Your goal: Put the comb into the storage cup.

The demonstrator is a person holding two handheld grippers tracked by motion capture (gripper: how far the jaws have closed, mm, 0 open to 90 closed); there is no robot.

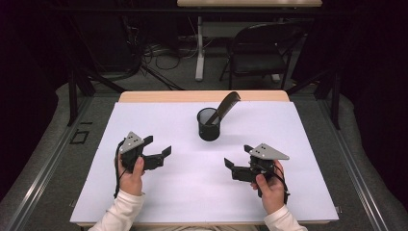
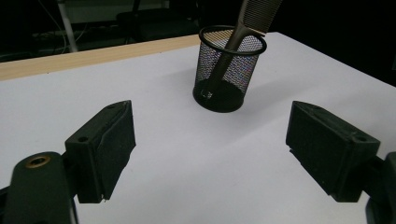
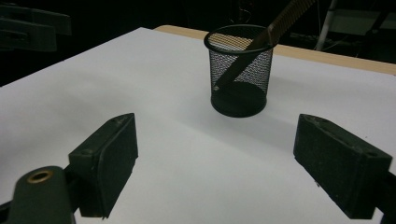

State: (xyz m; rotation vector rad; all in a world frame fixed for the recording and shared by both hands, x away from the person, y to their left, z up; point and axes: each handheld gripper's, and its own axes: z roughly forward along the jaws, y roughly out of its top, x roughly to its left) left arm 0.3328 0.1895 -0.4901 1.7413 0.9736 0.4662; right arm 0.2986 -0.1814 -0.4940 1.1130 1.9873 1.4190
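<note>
A black mesh cup [image 1: 208, 131] stands upright on the white sheet [image 1: 192, 187], a little beyond the middle. A brown comb [image 1: 227, 106] leans in it, its teeth end sticking out to the upper right. My left gripper [image 1: 158, 146] is held at the left of the sheet, open and empty, pointing toward the cup. My right gripper [image 1: 238, 156] is held at the right, also open and empty. Past the left gripper's [image 2: 212, 149] wide jaws I see the cup [image 2: 224, 70] and comb [image 2: 250, 21]. The right gripper [image 3: 215, 163] frames the cup [image 3: 240, 74] and comb [image 3: 280, 23] the same way.
The sheet covers a wooden table whose far edge [image 1: 202, 96] shows as a bare strip. Beyond it stand a black folding chair [image 1: 262, 48], a white table leg [image 1: 199, 53] and floor cables [image 1: 163, 55]. The left gripper [image 3: 28, 25] appears dimly at the upper left of the right gripper view.
</note>
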